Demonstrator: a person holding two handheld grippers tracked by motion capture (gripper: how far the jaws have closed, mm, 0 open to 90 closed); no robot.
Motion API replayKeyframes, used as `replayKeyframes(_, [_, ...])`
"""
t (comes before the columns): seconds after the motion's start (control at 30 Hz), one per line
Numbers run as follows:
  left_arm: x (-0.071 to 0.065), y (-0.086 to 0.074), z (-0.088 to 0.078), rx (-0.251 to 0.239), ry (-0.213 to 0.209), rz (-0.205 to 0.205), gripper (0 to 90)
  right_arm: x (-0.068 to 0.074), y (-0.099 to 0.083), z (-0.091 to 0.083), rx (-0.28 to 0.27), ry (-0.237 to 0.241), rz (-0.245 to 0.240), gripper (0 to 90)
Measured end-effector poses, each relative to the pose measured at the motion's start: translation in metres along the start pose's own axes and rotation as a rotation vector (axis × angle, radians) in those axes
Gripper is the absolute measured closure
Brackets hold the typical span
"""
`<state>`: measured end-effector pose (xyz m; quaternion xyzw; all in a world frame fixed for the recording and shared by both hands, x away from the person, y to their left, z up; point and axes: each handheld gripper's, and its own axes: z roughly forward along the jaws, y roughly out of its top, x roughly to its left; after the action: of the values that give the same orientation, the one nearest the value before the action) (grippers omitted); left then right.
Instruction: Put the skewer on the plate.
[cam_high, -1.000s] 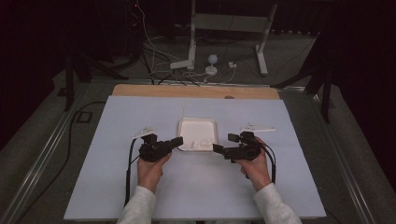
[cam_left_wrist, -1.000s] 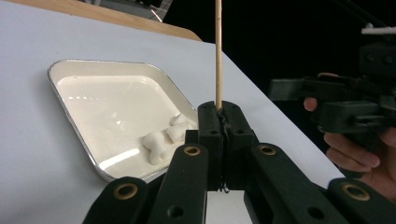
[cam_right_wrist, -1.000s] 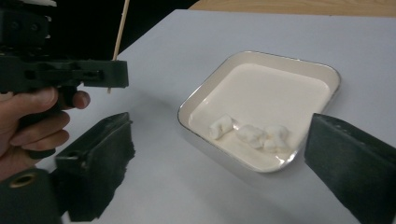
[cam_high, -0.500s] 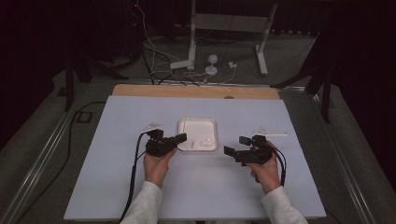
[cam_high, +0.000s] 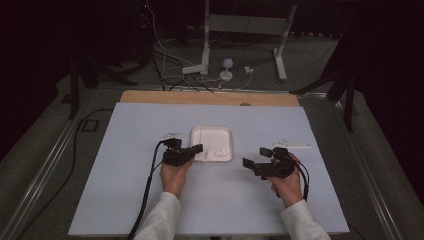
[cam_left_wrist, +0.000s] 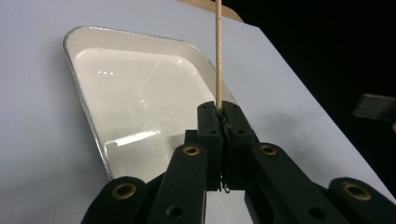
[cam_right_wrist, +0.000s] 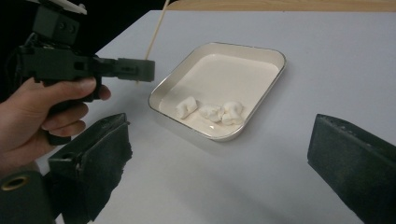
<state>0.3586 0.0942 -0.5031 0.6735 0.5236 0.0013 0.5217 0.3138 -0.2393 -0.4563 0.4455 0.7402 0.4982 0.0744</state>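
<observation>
Wooden skewer (cam_left_wrist: 217, 51) clamped in the L gripper (cam_left_wrist: 219, 108), jaws pinched tight on its lower end; stick stands upright over the near edge of the white tray (cam_high: 212, 131). In the high view the L gripper (cam_high: 196, 149) sits at the tray's near-left side, and the R gripper (cam_high: 256, 157) hangs to the tray's right, near side, jaws spread wide w/ nothing between them. Three pale soft lumps, prob. marshmallows (cam_right_wrist: 211, 111), lie in a loose row in the tray's near-right corner; the first touches nothing, the other two look bunched together. Progress, as judged: skewer is picked up and brought to the tray, but no lump is speared yet, so all the threading is left, approx. early stage. R gripper prob. needed to steady or feed a lump. The marshmallows are apart from the skewer's end. Hard to read: skewer's top runs out of frame in the left gripper view, and its bottom tip is buried between the jaws, so which end is pointed can't be told. In the high view the stick is a faint line only. Small white bits on the table (cam_high: 150, 210) beside each gripper, left and right, too small to ID.
</observation>
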Motion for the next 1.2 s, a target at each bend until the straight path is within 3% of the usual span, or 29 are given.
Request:
replayKeyframes(0.87, [0.003, -0.01, 0.019, 0.056, 0.088, -0.071, 88.1, 0.0, 0.001, -0.005, -0.011, 0.008, 0.001, 6.6])
replayKeyframes(1.2, [0.004, -0.01, 0.02, 0.054, 0.084, -0.082, 87.1, 0.001, 0.001, -0.005, -0.012, 0.014, -0.003, 6.6])
